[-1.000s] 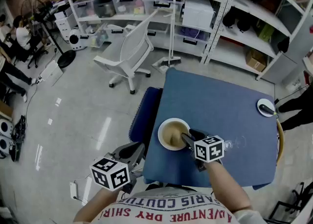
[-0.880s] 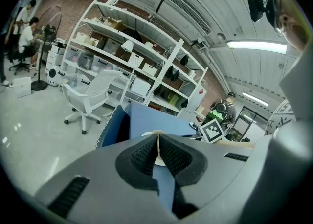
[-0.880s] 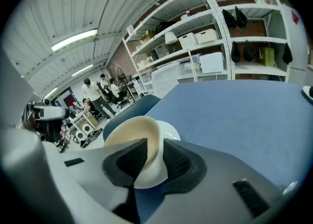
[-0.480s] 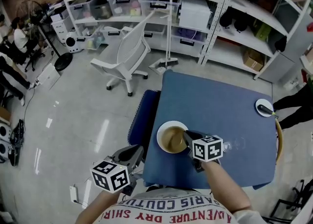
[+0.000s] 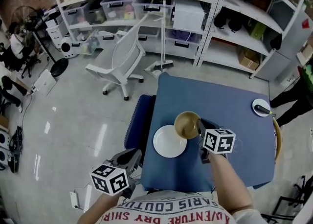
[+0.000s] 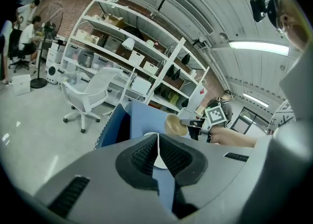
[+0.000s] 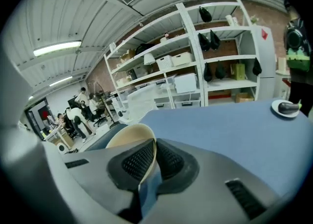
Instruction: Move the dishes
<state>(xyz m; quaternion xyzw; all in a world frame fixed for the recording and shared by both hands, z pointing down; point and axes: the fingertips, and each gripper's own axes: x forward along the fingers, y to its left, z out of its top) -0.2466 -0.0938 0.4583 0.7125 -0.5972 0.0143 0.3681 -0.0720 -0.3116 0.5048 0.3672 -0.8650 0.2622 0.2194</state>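
Observation:
A tan bowl hangs above the blue table, its rim pinched by my right gripper. The right gripper view shows the bowl edge between the shut jaws. A white plate lies flat on the table just left of the bowl, near the front left corner. My left gripper is off the table's front left edge, shut with nothing in it. In the left gripper view the plate shows beyond the jaws, with the bowl and right gripper further off.
A small white dish with a dark object sits at the table's far right edge. A clear glass stands right of my right gripper. A dark blue chair is at the table's left side. A white office chair and shelves lie beyond.
My right gripper has lifted the tan bowl off the white plate and carried it up and to the right. The plate stays on the table. The left gripper barely moved.

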